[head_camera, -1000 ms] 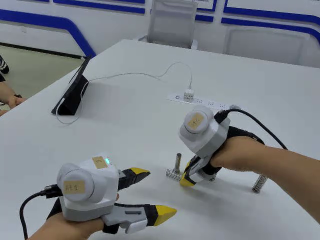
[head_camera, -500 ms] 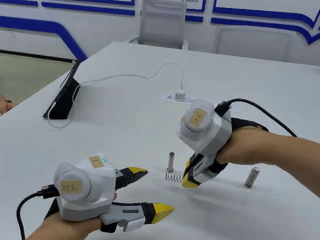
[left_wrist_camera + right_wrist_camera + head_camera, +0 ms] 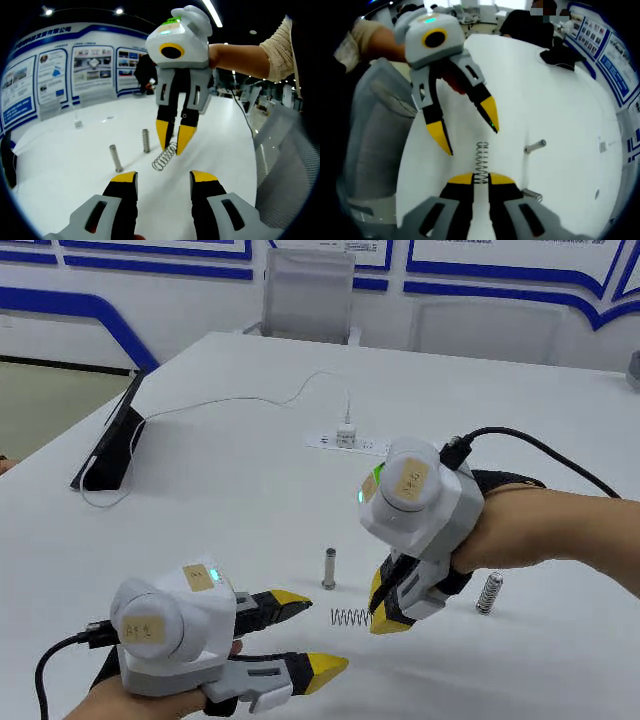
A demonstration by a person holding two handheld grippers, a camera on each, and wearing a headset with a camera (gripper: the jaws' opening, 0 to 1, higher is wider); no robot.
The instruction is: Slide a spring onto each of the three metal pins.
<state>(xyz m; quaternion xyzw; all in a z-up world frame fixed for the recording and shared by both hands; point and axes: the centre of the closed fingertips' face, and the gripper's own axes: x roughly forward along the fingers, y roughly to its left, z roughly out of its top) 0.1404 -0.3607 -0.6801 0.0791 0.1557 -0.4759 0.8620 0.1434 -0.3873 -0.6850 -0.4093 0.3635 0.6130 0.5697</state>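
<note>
Right gripper view | right gripper (image 3: 481, 179) clamped on spring (image 3: 481, 157) end | left gripper (image 3: 469, 131) apart

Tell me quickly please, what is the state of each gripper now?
The left gripper is open and holds nothing.
The right gripper is closed on one end of a spring.
</note>
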